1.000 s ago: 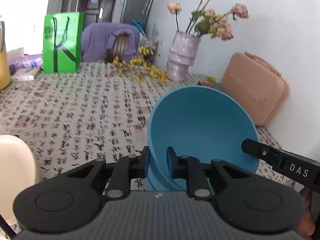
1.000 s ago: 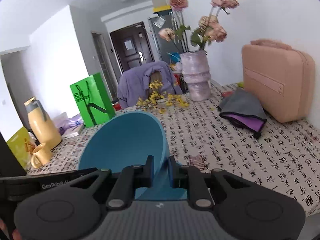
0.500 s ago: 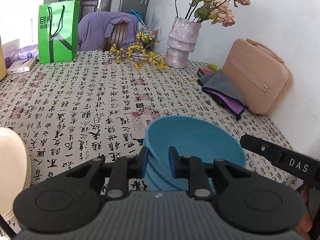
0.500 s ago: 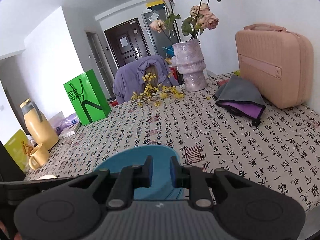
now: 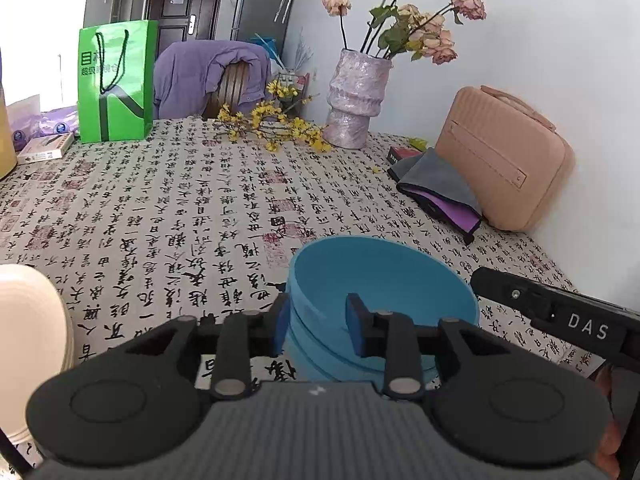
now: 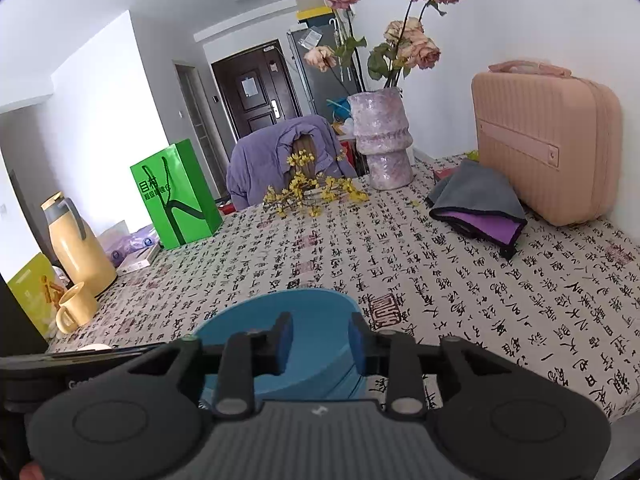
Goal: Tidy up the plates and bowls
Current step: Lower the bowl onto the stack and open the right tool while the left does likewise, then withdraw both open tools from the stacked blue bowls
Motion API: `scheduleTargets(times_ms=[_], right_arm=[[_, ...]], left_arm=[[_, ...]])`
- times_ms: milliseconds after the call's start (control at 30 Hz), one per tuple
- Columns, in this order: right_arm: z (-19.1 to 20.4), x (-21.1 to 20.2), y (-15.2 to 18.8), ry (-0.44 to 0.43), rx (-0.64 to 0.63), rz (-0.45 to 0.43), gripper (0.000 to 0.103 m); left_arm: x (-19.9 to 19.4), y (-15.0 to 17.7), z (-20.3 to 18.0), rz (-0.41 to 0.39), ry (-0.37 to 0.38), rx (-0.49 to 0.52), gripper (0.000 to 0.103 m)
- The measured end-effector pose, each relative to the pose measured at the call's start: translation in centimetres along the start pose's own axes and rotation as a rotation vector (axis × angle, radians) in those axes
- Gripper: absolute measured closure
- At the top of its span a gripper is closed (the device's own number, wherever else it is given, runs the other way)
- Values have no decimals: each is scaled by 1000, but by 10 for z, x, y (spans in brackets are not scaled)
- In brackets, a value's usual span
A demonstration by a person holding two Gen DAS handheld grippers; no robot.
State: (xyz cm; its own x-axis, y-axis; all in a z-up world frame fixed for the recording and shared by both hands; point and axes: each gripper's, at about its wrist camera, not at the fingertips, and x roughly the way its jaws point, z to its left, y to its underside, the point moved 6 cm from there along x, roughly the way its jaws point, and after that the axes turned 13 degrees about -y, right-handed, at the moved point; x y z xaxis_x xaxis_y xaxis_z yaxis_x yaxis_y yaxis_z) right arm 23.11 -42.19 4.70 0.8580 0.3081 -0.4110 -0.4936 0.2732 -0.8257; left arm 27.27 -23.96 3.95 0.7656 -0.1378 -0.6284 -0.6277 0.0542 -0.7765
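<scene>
A stack of blue bowls (image 5: 384, 292) stands on the patterned tablecloth close in front of both grippers; it also shows in the right wrist view (image 6: 296, 340). My left gripper (image 5: 318, 330) is open, its fingers straddling the near left rim of the top bowl without pinching it. My right gripper (image 6: 320, 340) is open too, its fingers on either side of the bowl's near right rim. A stack of cream plates (image 5: 28, 344) sits at the left edge of the left wrist view.
A pink case (image 5: 504, 160) and a grey-purple cloth (image 5: 440, 188) lie at the right by the wall. A vase with roses (image 5: 356, 104), yellow flowers (image 5: 272, 128) and a green bag (image 5: 114, 80) stand at the back. A yellow jug (image 6: 76, 248) and mug (image 6: 76, 308) are far left.
The blue bowl, held tilted upright by both grippers, was lowered flat onto the blue stack. Both grippers have opened and let go of its rim.
</scene>
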Motion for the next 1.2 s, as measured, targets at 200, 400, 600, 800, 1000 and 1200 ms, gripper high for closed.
scheduleTargets(times_ms=[200,400,600,800,1000,1200], right_arm=[[12,-17,-1,-7,-45,-48,52],[27,-35,18,9,-125,-124,32],[32,-45,51,-2,-138,-131,25],[34,-57,89,-33,-132,-123,19],[34,-65,118,-39,-135,-104,19],[26,-64,129,-31,-117,-91,18]], left_arm=[[-21,6,12,-66,-25,1,54],[-50,30,30,-162,-54,11,25],[-66,65,45,-186,-74,1,18],[-73,102,58,-156,-92,-21,15],[-77,123,63,-129,-120,-41,14],[-79,134,57,-119,-117,-18,14]])
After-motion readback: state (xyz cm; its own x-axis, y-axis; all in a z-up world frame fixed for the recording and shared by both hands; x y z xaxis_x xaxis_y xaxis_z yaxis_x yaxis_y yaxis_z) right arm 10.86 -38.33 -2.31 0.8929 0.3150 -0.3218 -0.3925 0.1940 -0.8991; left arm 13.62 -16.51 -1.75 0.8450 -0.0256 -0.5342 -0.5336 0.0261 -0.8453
